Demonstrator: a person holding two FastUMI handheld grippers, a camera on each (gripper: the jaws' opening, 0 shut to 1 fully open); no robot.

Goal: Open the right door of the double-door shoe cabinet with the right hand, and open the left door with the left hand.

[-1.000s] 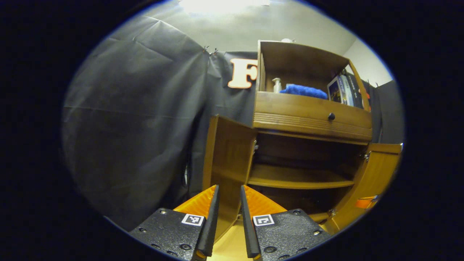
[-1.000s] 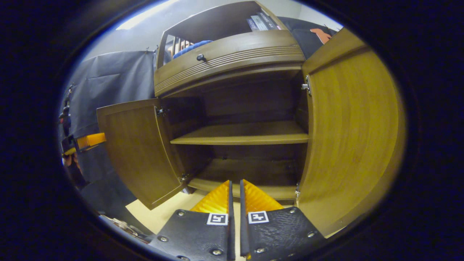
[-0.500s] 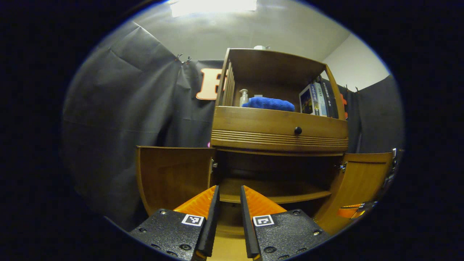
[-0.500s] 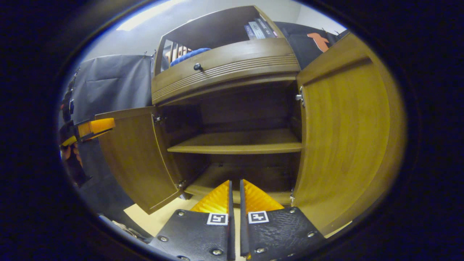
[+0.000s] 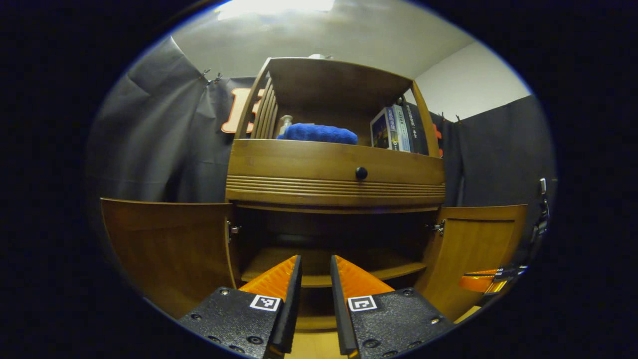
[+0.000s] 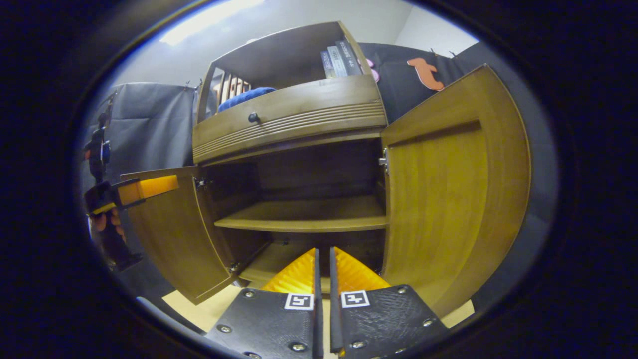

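Left gripper view: left gripper [image 5: 314, 279] slightly spread, empty; left door [image 5: 169, 249] swung open at 9 o'clock.

Right gripper view: right gripper [image 6: 323, 269] nearly pressed together, empty; right door [image 6: 448, 199] open at 3 o'clock. Both doors look stiff, hinged; take free edges.

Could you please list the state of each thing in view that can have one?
Brown wooden left cabinet door: swung open.
Brown wooden right cabinet door: swung open.
Wooden drawer with black round knob: closed.
Left hand-held gripper: slightly open, holding nothing.
Right hand-held gripper: shut, holding nothing.
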